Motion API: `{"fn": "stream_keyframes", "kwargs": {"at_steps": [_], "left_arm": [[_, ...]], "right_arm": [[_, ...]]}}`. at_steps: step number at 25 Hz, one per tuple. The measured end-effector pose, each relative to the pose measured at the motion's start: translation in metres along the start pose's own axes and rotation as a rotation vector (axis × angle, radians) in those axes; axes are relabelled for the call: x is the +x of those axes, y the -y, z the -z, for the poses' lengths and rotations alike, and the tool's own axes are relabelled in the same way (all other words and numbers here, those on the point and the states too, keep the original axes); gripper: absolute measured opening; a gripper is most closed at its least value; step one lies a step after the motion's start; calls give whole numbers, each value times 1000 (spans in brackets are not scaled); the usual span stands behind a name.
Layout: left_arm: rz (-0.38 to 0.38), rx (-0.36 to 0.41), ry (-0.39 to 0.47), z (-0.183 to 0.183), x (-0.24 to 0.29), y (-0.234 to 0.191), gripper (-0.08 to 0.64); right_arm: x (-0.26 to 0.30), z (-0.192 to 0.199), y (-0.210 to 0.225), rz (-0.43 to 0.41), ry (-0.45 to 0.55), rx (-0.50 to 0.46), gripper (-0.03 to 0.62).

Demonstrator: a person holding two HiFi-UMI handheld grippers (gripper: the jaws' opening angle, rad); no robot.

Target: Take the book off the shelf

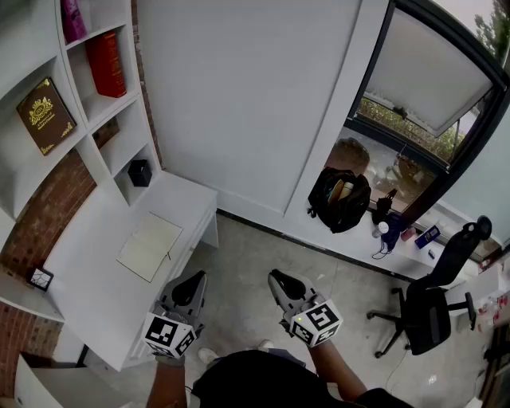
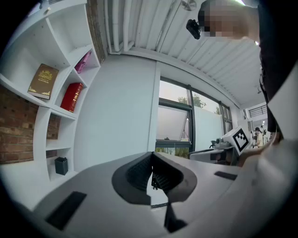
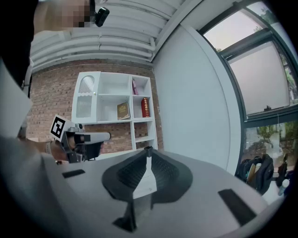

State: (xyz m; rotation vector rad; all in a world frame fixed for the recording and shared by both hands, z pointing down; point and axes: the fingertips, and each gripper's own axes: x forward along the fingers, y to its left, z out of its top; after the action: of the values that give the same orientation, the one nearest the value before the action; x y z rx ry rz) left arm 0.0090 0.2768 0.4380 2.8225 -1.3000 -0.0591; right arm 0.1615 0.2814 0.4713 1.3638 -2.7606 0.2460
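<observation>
On the white shelf [image 1: 88, 119] at the left, a brown book with gold print [image 1: 46, 114] leans face-out in a compartment. A red book [image 1: 106, 64] stands in the compartment to its right, and a pink one [image 1: 72, 17] is above that. In the left gripper view the brown book [image 2: 43, 81] and the red book [image 2: 71, 96] are far off at the upper left. My left gripper [image 1: 196, 277] and right gripper [image 1: 276, 276] hover low over the floor, well short of the shelf. Both are shut with nothing held, jaw tips touching [image 2: 152, 155] [image 3: 148, 151].
A white desk [image 1: 88, 279] below the shelf carries an open notebook [image 1: 150, 245]; a small black box [image 1: 139, 172] sits in the lowest shelf compartment. A black backpack [image 1: 339, 198] lies by the window, and an office chair [image 1: 434, 307] stands at the right.
</observation>
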Motion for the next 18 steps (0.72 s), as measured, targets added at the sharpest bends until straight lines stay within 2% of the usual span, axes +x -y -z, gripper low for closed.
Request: {"fn": "stream_keyframes", "kwargs": {"at_steps": [7,18], "left_arm": [[-39,-10,-40,11,27,37,9],[-61,49,-80,23,82,95,9]], "right_arm": [[-39,-1,35,-7,22,-2,23],[-96,2,97,-10,64,40,25]]}}
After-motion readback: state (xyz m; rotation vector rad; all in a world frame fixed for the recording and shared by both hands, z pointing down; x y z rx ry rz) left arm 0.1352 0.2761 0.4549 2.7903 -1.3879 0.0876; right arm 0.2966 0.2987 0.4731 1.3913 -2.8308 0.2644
